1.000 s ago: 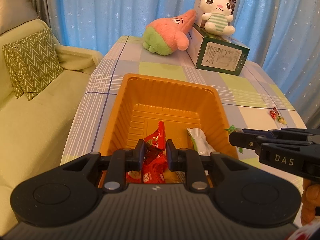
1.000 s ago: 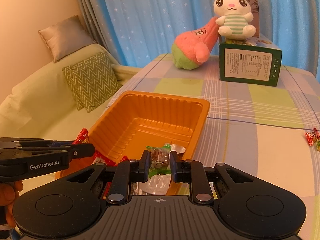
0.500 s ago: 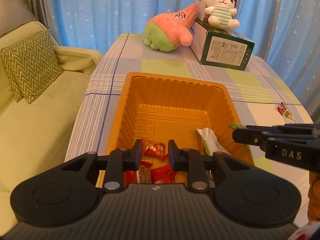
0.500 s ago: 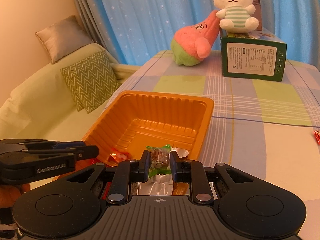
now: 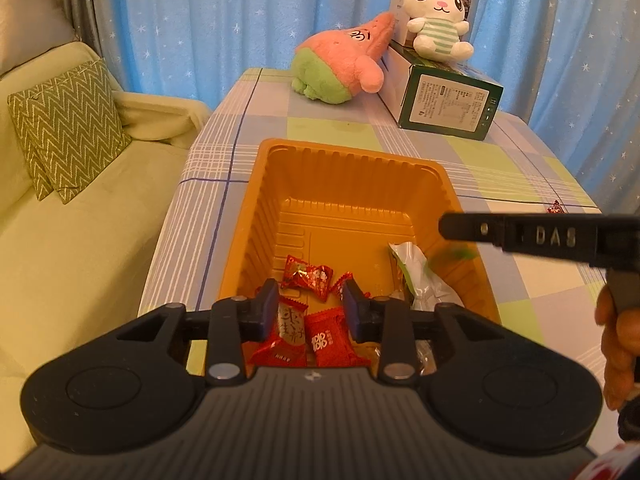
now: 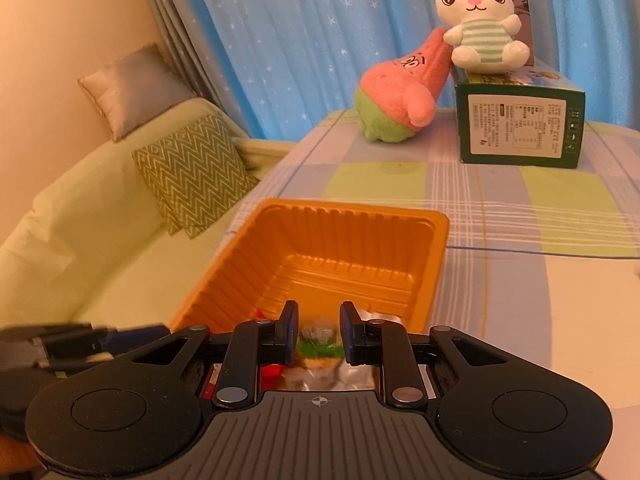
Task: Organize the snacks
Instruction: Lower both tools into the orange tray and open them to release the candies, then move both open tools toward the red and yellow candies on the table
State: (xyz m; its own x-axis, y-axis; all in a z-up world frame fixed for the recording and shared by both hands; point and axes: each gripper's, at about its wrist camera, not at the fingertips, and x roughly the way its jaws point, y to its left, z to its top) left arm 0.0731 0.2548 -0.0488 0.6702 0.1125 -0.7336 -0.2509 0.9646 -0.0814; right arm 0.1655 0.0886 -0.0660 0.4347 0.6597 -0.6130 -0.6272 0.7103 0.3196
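An orange plastic tray (image 5: 344,152) (image 6: 352,210) sits on the checked tablecloth. My left gripper (image 5: 310,304) hangs over its near end with its jaws opening and nothing pressed between the pads. A red candy (image 5: 306,276) lies on the tray floor just past the fingertips, with other red snack packs (image 5: 330,338) beneath them and a white-green packet (image 5: 412,268) at the right wall. My right gripper (image 6: 319,320) (image 5: 460,228) is also opening over the tray. A blurred green-wrapped candy (image 6: 318,338) (image 5: 452,256) is loose below its pads.
A pink-green plush (image 5: 340,68) and a white rabbit plush (image 5: 436,20) on a green box (image 5: 448,108) stand at the table's far end. One loose candy (image 5: 556,208) lies on the cloth at the right. A sofa with a zigzag cushion (image 5: 68,128) borders the left edge.
Both pairs of jaws have parted. The red candy left the left gripper and landed in the tray. The green candy has come free of the right gripper's pads.
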